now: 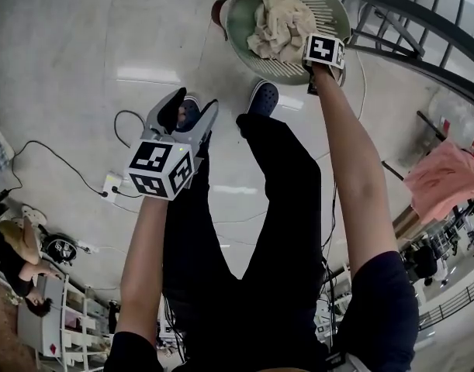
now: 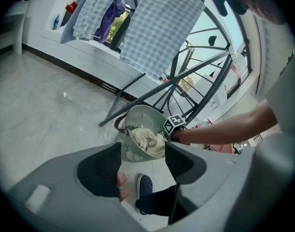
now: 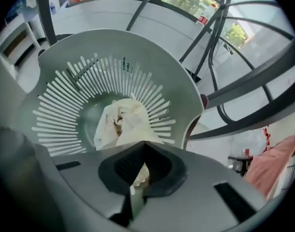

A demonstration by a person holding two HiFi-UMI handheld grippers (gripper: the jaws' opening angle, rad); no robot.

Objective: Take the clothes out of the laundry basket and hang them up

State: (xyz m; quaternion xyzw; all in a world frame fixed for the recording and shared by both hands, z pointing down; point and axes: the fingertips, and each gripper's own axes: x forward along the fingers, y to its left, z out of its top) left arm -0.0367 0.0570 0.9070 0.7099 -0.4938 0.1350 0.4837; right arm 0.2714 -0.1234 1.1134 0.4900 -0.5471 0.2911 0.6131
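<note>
Cream cloth [image 1: 281, 25]: bunched inside the laundry basket [image 1: 244, 14], underside hidden | right gripper [image 3: 140, 170]: in the basket, jaws pressed together pinching a fold of the cream cloth, which we only partly see | left gripper [image 2: 143, 151]: short of the basket, jaws spread, holding nothing

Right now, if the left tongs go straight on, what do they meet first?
Likely the laundry basket, its near wall framed between the open left tongs; depth unclear, floor short of it is possible.

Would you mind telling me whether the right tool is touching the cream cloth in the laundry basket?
Touching. The right gripper view shows the right tool closed, with a fold of the cream cloth pinched between its jaws.
</note>
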